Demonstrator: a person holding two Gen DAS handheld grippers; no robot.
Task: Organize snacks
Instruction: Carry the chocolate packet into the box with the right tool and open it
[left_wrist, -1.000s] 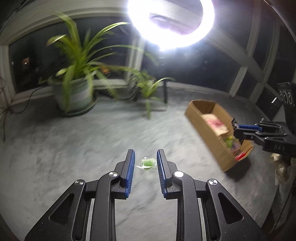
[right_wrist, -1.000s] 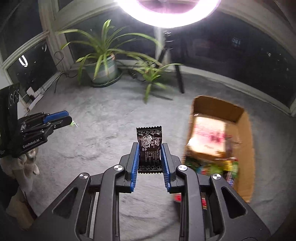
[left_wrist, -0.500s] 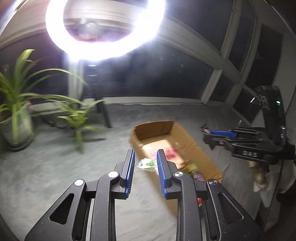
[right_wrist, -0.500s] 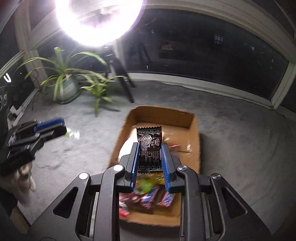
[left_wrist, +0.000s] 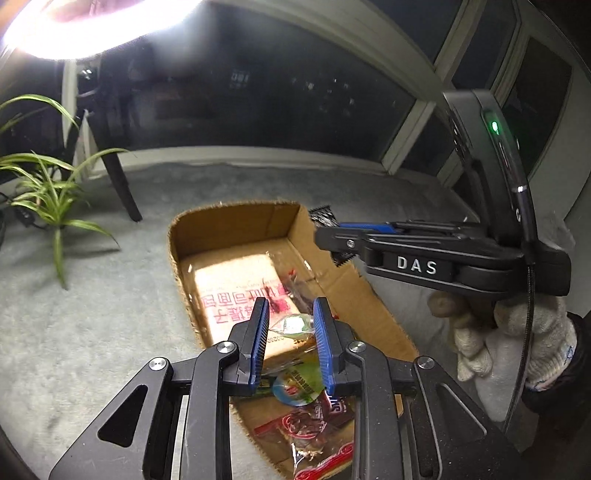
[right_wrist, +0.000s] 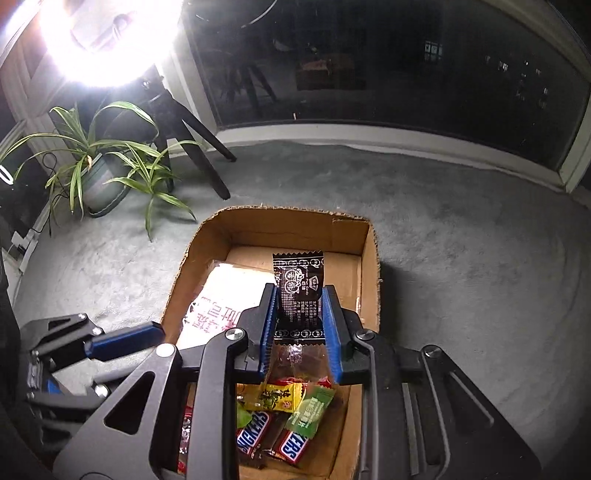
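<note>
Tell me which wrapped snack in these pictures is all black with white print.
The black sachet upright between the right gripper's blue pads, above the cardboard box. The left gripper's small packet is clear and green; the snacks in the box are red, yellow, green or brown.

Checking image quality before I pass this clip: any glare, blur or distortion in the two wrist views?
Left wrist view: ring light blown out at the top edge, glare on the large packet in the cardboard box, window frames bowed by the fisheye. Right wrist view: the same lamp flares at upper left, the black sachet prints sharp, corners vignette dark.
</note>
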